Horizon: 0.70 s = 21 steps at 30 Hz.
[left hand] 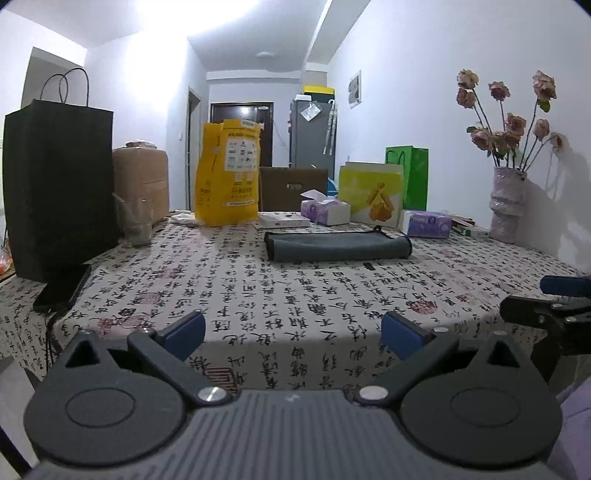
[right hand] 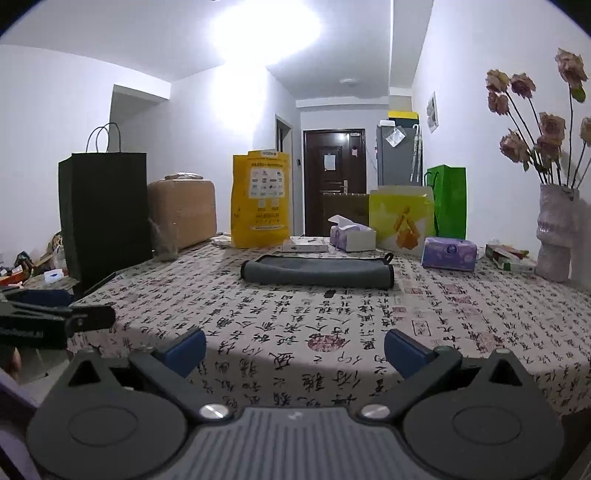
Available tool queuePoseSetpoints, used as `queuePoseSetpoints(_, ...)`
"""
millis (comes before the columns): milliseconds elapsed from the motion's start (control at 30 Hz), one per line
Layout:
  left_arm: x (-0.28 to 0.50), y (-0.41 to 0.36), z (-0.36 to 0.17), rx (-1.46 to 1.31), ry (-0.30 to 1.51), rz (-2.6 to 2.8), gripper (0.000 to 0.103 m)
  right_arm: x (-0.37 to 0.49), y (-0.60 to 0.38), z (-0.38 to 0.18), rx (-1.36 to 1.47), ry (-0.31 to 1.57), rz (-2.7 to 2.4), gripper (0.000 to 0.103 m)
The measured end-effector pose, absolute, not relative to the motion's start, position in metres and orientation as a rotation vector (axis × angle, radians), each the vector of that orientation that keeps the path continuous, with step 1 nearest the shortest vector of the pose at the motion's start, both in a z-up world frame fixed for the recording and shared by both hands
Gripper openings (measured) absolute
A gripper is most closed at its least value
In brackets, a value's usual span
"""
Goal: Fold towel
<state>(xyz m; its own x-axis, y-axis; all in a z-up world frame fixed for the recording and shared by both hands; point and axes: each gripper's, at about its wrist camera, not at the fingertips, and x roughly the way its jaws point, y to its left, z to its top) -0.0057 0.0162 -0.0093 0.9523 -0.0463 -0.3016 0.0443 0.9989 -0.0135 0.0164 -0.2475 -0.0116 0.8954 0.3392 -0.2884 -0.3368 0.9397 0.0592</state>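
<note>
The table [left hand: 258, 295], draped in a calligraphy-print cloth, carried the grey towel [left hand: 338, 246] near its middle, lying flat, apparently doubled, with its long axis crosswise to both grippers. It sat straight ahead, well apart from both jaw sets, neither hand plainly nearer. The left gripper [left hand: 293, 334] and right gripper [right hand: 294, 349] hovered at the near edge, jaws wide and empty.

White walls [right hand: 92, 110], dark door [right hand: 334, 177], glaring ceiling light [right hand: 266, 26], calligraphy-clothed table [right hand: 461, 325].
</note>
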Motion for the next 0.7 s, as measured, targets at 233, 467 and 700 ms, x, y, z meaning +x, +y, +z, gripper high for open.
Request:
queuePoseSetpoints(233, -0.0052, 0.0145, -0.0093, 0.0, 0.307, -0.047, 0.103, 0.0172, -0.2482, -0.0121, 0.011, 0.303, 0.349, 0.103)
queuePoseSetpoints(467, -0.0052, 0.0145, -0.0093, 0.0, 0.307, -0.047, 0.103, 0.0182, -0.2485, -0.0124, 0.012, 0.305, 0.347, 0.103)
queuePoseSetpoints(700, -0.0052, 0.0143, -0.0092, 0.001, 0.307, -0.048, 0.103, 0.019, -0.248, -0.0133, 0.016, 0.309, 0.346, 0.103)
